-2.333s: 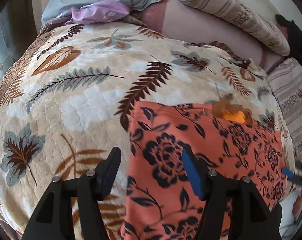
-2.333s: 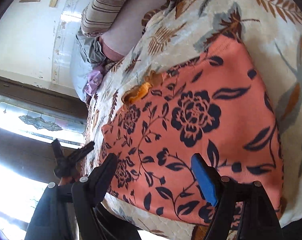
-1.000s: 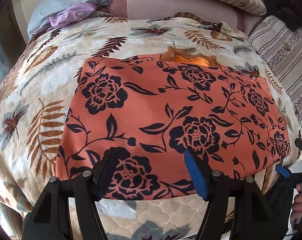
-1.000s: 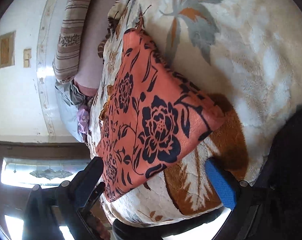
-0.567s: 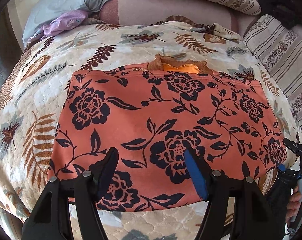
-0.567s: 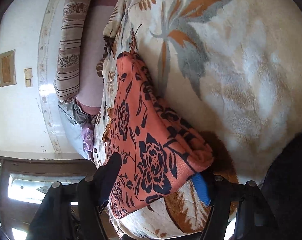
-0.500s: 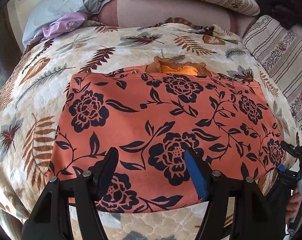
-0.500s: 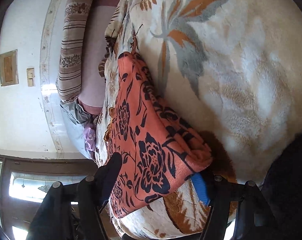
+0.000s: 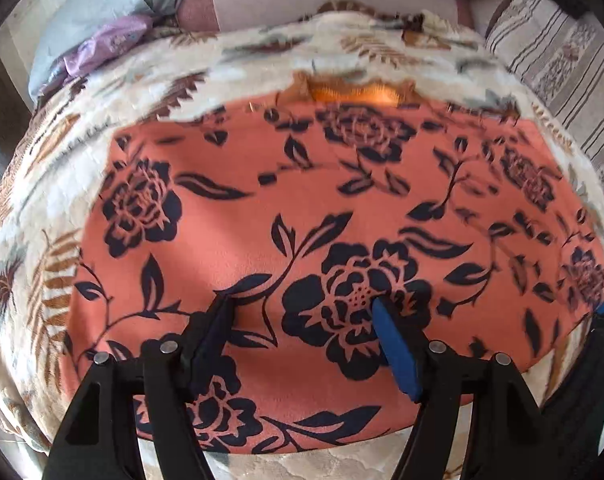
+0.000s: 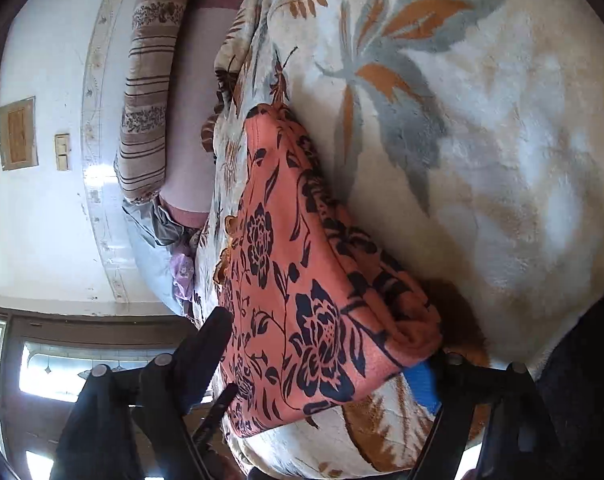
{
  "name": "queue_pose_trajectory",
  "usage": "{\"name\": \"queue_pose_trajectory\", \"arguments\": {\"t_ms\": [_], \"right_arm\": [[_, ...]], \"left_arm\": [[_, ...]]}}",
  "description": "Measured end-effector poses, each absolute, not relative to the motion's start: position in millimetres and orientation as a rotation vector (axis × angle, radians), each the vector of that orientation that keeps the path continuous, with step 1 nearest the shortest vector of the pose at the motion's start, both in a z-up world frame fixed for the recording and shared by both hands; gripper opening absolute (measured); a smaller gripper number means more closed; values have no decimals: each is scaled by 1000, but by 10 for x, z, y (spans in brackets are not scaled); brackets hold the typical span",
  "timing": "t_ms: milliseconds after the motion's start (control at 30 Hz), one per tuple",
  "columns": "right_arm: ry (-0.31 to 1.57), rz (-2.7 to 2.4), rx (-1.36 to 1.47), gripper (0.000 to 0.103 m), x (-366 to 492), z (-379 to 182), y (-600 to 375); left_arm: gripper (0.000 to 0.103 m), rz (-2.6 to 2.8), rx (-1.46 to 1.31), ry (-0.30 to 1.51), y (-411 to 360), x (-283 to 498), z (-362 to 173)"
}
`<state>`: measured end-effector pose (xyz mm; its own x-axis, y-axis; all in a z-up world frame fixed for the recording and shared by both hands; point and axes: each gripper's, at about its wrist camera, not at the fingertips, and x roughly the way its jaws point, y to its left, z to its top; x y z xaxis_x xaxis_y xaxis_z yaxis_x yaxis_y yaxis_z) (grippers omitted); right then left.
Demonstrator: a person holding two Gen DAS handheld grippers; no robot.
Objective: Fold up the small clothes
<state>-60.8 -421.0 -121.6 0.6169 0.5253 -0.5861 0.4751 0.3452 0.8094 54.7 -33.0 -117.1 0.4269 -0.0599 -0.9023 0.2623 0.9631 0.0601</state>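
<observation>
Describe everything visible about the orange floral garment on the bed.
The orange floral garment is salmon-orange with a dark navy rose-and-leaf print, soft and fleecy looking. It lies spread roughly flat and rectangular on the leaf-patterned blanket, apparently layered. An amber lace-trimmed bit peeks out at its far edge. The left gripper hovers open over its near edge. The right gripper straddles one lifted, bunched corner, fingers open around it.

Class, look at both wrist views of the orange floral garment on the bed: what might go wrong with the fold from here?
1. The right gripper is open around the garment corner, whose edge looks bunched in layers; closing may catch only some, giving an uneven fold.
2. The left gripper hovers open over the garment's middle; it could drag the cloth askew on the blanket.
3. The garment lies near the bed's edge; a tug may slide it off.
</observation>
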Motion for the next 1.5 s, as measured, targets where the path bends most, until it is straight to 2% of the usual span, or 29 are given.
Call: {"name": "queue_pose_trajectory", "arguments": {"t_ms": [33, 67, 100, 233, 300, 333, 400, 433, 633, 733, 833, 967, 1033, 1100, 1267, 1500], "right_arm": [[982, 46, 1240, 70, -565, -1179, -4179], [1008, 41, 1215, 22, -523, -1169, -4157], [1038, 20, 1198, 9, -492, -1168, -4146], [1071, -20, 1056, 9, -376, -989, -4047], [1084, -42, 1011, 9, -340, -956, -4016], [1094, -57, 1002, 9, -329, -955, -4009], [1099, -69, 948, 9, -271, -841, -3930], [1086, -59, 898, 9, -219, -699, -3852], [895, 152, 605, 9, 253, 529, -2801], [857, 317, 494, 9, 403, 808, -1956], [920, 444, 404, 9, 463, 578, -1170], [1133, 490, 304, 9, 513, -321, -473], [1233, 488, 339, 9, 510, -715, -387], [1216, 492, 358, 9, 473, -705, -419], [1115, 523, 390, 9, 550, -264, -633], [1094, 538, 393, 9, 520, -250, -677]], "left_arm": [[79, -202, 242, 1073, -366, 520, -1170], [79, -198, 256, 1075, -388, 511, -1154], [77, -202, 241, 1084, -384, 517, -1117], [74, -249, 113, 991, -282, 482, -783], [74, -264, 108, 1016, -290, 571, -904], [76, -264, 135, 1115, -340, 685, -1135], [81, -274, 185, 1067, -377, 676, -1202], [79, -279, 164, 1089, -364, 692, -1142], [75, -308, -287, 987, 517, 698, -599], [75, -279, -499, 932, 1189, 624, -458], [76, -313, -680, 922, 1720, 562, -508], [76, -326, -825, 955, 2066, 598, -751], [76, -342, -886, 1001, 2089, 678, -890], [76, -364, -899, 1008, 2054, 751, -902], [76, -455, -890, 992, 1886, 967, -687], [76, -475, -786, 1171, 1411, 1632, -750]]}}
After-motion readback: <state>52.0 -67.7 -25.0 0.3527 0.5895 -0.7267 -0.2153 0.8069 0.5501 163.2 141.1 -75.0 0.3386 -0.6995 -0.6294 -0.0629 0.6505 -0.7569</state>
